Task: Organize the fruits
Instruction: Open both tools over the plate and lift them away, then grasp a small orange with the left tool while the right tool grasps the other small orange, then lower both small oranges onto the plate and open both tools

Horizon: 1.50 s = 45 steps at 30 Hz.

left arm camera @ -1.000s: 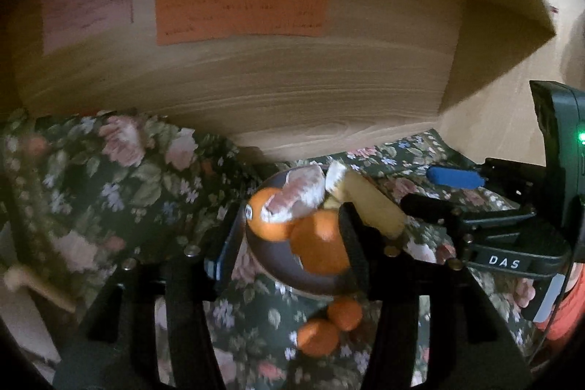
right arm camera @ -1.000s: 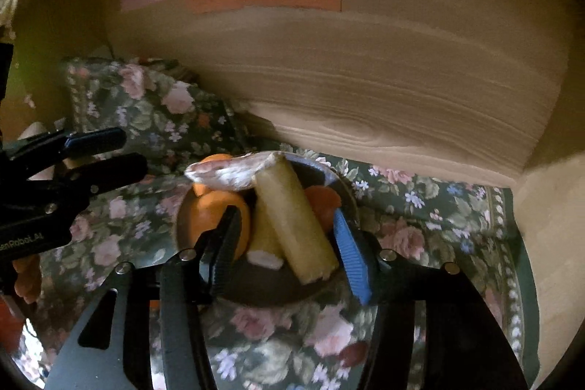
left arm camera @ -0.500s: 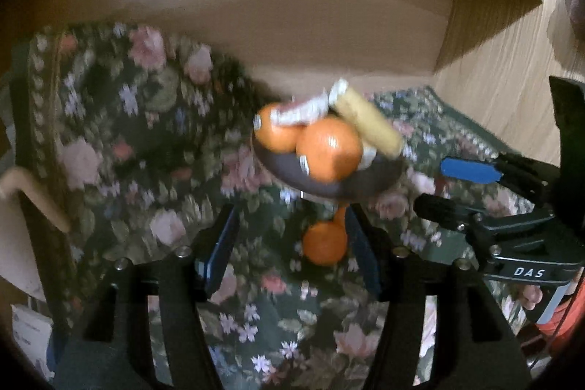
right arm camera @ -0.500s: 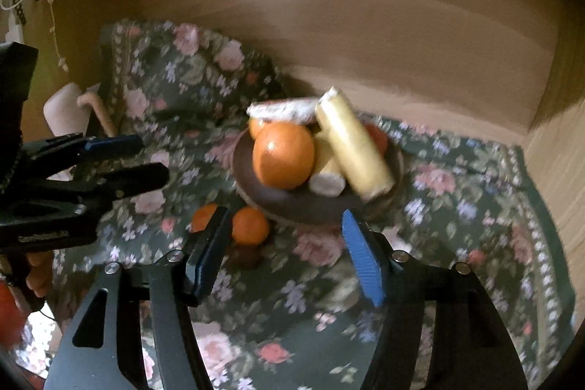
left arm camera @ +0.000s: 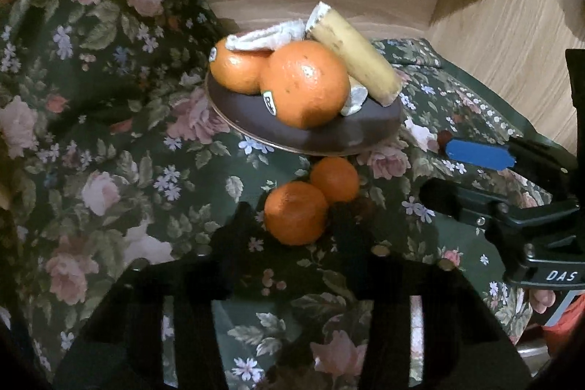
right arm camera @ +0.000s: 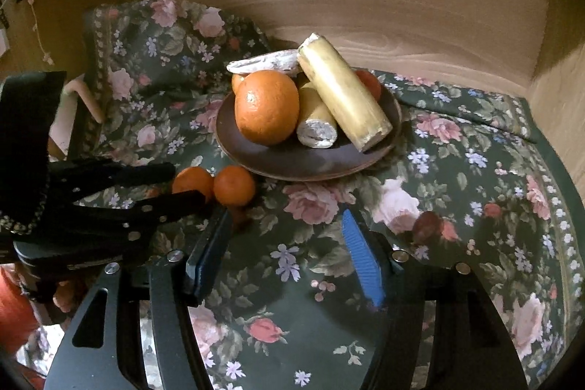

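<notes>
A dark brown plate (left arm camera: 314, 137) (right arm camera: 310, 163) holds two large oranges (left arm camera: 305, 83) (right arm camera: 267, 106), two cut banana pieces (left arm camera: 353, 55) (right arm camera: 342, 95) and a whitish peel. Two small tangerines (left arm camera: 296, 212) (right arm camera: 234, 185) lie on the floral cloth in front of the plate. My left gripper (left arm camera: 292, 229) is open, its dark fingers on either side of the nearer tangerine, not touching it as far as I can tell. My right gripper (right arm camera: 289, 251) is open and empty over the cloth, right of the tangerines and in front of the plate.
A dark floral cloth (right arm camera: 457, 192) covers the surface and bunches up at the back left. A curved wooden wall (right arm camera: 402, 6) with paper notes stands close behind the plate. A small dark red fruit (right arm camera: 426, 222) lies on the cloth at the right.
Both grippers have pulled back from the plate and lowered. The left one now straddles the nearer tangerine; the plate and its fruit have stayed put.
</notes>
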### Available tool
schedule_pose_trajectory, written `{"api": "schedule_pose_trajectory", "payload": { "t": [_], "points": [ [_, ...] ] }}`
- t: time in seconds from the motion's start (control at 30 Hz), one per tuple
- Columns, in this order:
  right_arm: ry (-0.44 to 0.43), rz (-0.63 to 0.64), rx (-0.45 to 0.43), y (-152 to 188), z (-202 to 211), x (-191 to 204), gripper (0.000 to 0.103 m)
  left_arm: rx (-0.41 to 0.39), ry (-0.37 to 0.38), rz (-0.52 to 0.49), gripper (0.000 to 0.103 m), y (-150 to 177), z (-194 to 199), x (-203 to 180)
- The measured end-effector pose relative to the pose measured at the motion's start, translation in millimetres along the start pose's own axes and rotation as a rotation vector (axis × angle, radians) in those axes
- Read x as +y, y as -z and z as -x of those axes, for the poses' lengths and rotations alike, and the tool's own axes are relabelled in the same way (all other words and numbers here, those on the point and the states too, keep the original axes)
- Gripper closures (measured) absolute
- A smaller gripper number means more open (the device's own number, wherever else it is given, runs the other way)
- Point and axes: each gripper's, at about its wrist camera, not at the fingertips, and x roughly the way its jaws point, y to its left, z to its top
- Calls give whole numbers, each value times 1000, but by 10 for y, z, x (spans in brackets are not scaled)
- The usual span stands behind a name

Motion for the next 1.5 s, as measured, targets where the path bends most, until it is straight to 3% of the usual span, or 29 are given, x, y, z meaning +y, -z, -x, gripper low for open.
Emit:
{"api": "schedule_pose_trajectory", "payload": {
  "t": [0.1, 0.33, 0.67, 0.97, 1.3, 1.5],
  "points": [
    [-19, 8, 9, -45, -57, 35, 44, 23, 34, -3, 66, 2, -7, 33],
    [-34, 43, 54, -143, -281, 192, 45, -40, -10, -12, 66, 77, 230, 148],
    [-67, 42, 143, -210, -609, 311, 69, -85, -22, 32, 66, 169, 462, 409],
    [-48, 78, 91, -230, -431, 356, 71, -103, -29, 40, 66, 129, 473, 382],
    [46, 69, -10, -339, -83, 51, 71, -148, -48, 30, 66, -230, 392, 255],
    [76, 50, -28, -391, -72, -133, 71, -104, -28, 15, 66, -430, 239, 248]
  ]
}}
